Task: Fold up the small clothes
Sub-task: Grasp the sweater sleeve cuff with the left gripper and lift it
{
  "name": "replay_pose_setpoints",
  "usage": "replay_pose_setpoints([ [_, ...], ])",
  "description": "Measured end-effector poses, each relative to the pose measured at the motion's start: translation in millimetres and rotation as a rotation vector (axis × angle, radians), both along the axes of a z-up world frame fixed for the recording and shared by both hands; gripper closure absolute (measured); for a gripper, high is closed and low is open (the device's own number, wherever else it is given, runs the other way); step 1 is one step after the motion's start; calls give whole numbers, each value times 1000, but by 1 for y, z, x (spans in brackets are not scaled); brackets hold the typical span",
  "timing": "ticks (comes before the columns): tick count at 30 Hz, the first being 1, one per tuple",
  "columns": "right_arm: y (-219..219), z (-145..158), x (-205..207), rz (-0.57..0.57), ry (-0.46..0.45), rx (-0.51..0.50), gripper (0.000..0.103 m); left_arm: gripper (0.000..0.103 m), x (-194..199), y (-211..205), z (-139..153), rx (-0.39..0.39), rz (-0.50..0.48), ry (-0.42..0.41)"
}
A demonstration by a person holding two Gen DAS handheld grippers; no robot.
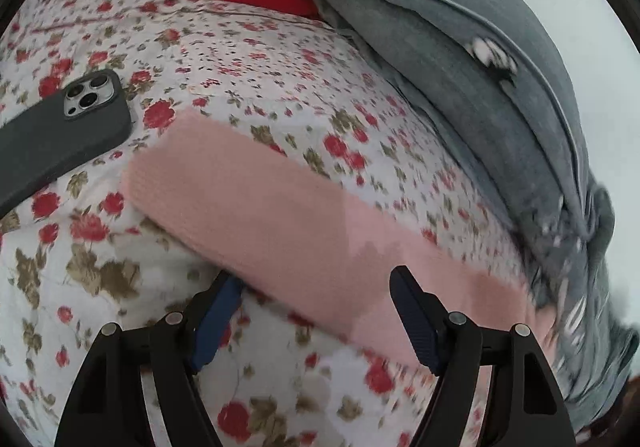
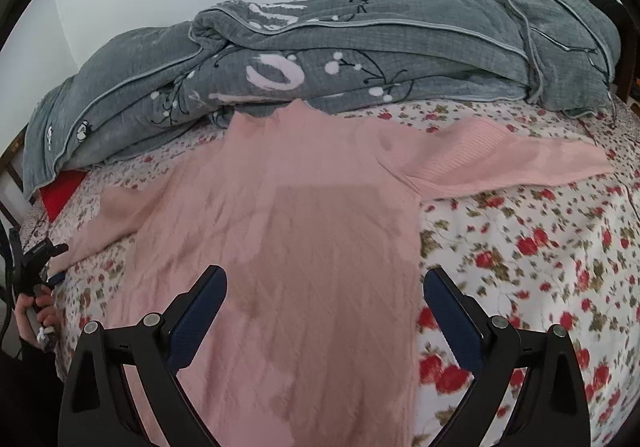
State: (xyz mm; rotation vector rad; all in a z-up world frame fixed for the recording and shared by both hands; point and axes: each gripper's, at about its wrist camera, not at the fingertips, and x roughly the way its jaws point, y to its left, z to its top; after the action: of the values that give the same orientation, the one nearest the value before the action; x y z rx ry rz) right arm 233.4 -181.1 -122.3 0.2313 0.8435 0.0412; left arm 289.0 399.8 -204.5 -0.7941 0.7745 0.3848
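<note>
Nearest, the right gripper (image 2: 324, 311) hangs wide and empty over the pink sweater (image 2: 280, 215), spread flat on the floral sheet (image 2: 540, 247). The left gripper (image 1: 316, 299) straddles its left sleeve (image 1: 248, 187), jaws apart, not pinching. No fold shows yet; both sleeves and body remain, with the grey quilt (image 2: 360, 55) bunched beyond.

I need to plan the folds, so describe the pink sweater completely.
The pink sweater lies spread flat on the flowered bedsheet, a soft knit with a faint diamond pattern on the body and ribbed sleeves. One sleeve stretches out to the right; the other reaches left, where the left gripper straddles it with jaws open. Its top edge meets the grey quilt. The right gripper hovers open over the body. Nothing is folded yet.
</note>
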Motion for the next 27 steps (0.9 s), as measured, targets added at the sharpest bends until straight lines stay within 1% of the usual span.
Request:
replay_pose_setpoints([
  [1,1,2,3,3,-3,-2,5,29,1,4,1,-5,13,-6],
  [3,1,5,5,9,-14,-7,5,30,9,12,-2,-13,29,8],
  [6,-3,8,7,4,-27,-17,5,33,14,16,-1,4,50,22],
  [7,-5,9,8,0,-28,-18,5,38,15,16,0,19,59,35],
  [8,-8,8,9,-3,-25,-18,5,55,16,17,1,37,72,47],
  [9,-12,8,10,-7,-17,-20,5,66,19,21,2,74,104,92],
  [10,-14,7,10,-11,-13,-22,5,88,20,25,3,89,123,124],
  [11,-17,7,9,-15,-11,-24,5,91,21,28,3,90,125,137],
  [12,-22,7,7,-17,-12,-22,5,92,21,29,4,85,119,136],
  [13,-26,8,3,-17,-17,-16,5,94,22,29,7,99,114,145],
  [14,-30,8,0,-15,-23,-8,5,95,23,24,16,145,101,166],
  [15,-35,9,-6,-13,-34,3,5,95,24,18,26,188,91,170],
  [17,-39,8,-13,-10,-40,9,5,95,23,4,47,254,73,157],
  [19,-45,7,-20,-13,-40,11,5,95,24,-18,79,321,42,119],
  [20,-48,8,-24,-17,-43,13,5,95,25,-35,101,364,21,88],
  [22,-57,11,-34,-25,-58,23,5,95,29,-68,133,434,-20,47],
  [23,-60,12,-38,-27,-66,29,5,95,31,-79,144,457,-36,34],
  [25,-71,16,-48,-32,-81,43,5,95,42,-127,173,513,-113,-15],
  [27,-83,20,-58,-36,-90,50,5,95,52,-168,190,546,-173,-48],
])
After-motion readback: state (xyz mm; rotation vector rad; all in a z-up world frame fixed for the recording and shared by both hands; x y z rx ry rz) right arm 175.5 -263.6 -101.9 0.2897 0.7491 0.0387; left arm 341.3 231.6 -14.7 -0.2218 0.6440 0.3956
